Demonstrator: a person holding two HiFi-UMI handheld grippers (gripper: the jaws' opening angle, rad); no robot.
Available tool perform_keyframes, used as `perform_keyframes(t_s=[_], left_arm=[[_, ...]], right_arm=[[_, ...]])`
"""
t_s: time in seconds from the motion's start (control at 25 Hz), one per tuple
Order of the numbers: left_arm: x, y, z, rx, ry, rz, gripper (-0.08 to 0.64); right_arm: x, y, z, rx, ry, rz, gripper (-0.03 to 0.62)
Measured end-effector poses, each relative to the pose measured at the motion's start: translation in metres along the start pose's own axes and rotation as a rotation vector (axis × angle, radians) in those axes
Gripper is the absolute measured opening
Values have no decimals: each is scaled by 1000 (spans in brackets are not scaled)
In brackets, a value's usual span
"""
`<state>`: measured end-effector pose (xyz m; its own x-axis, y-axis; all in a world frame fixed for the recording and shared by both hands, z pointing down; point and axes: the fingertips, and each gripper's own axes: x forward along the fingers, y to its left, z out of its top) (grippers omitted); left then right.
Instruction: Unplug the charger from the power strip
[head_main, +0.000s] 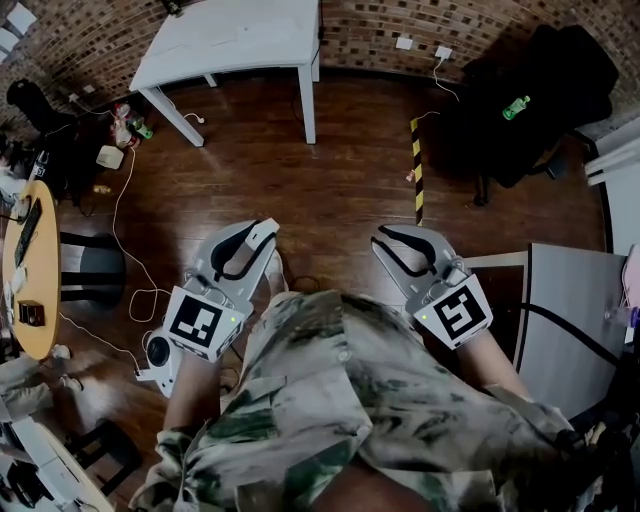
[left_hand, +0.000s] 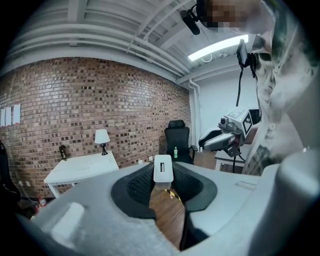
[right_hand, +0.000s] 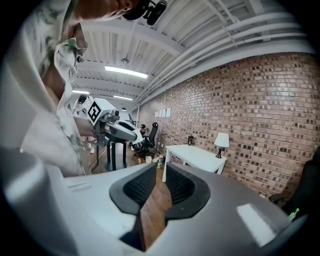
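Observation:
My left gripper (head_main: 268, 232) is held out level over the wooden floor, shut on a small white charger (left_hand: 163, 169). The block sits upright between the jaw tips, and a slot on its face points toward the camera. No cable shows on it. My right gripper (head_main: 383, 237) hangs beside the left one at the same height. Its jaws (right_hand: 160, 167) stand a narrow slit apart with only floor showing between them. A white cable (head_main: 125, 220) snakes across the floor at the left and ends behind the left gripper's body. I cannot make out the power strip.
A white table (head_main: 230, 40) with a lamp (left_hand: 102, 136) stands against the brick wall. A black office chair (head_main: 540, 90) with a green bottle is at the back right. A yellow-black striped strip (head_main: 417, 170) lies ahead. A round wooden table (head_main: 30, 270) stands left and a grey table (head_main: 570, 320) right.

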<state>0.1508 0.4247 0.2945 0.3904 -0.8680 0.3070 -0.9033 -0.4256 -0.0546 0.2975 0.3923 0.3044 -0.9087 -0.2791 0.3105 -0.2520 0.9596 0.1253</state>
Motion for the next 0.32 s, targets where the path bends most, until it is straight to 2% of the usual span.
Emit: perform_keyframes(t_s=[0.32], left_arm=[[4, 27, -4, -6, 15, 0, 107]], right_arm=[[28, -10, 8, -1, 11, 17, 66]])
